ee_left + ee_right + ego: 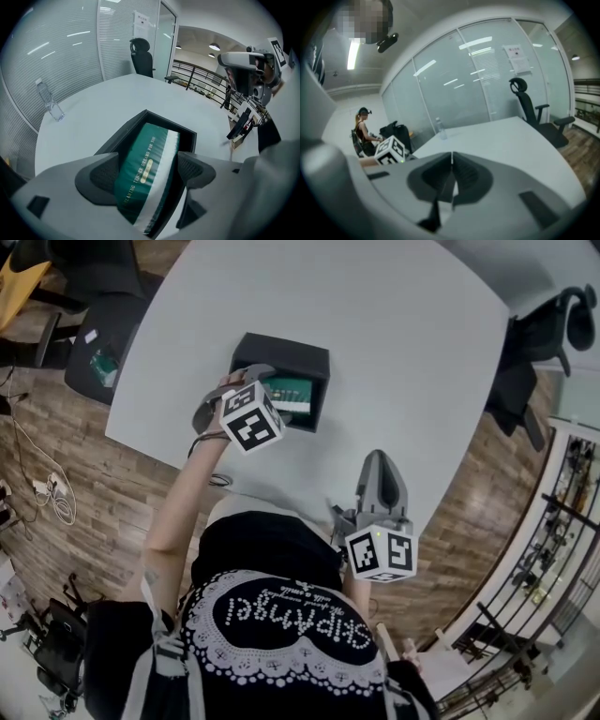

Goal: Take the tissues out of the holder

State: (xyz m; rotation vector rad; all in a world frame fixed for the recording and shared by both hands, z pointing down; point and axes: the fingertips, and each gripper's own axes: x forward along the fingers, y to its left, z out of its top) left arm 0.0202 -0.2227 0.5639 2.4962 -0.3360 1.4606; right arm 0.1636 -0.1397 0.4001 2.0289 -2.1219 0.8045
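The left claw (149, 172) is spread wide and straddles a dark green, white-edged soft pack of tissues (151, 147), its pads just beside the pack's sides, not clamping it. The pack lies inside the black rectangular open-topped holder (123, 132) on the pale grey tabletop (394, 334). The right claw (451, 174) is closed and empty, held well apart near the tabletop's near edge.
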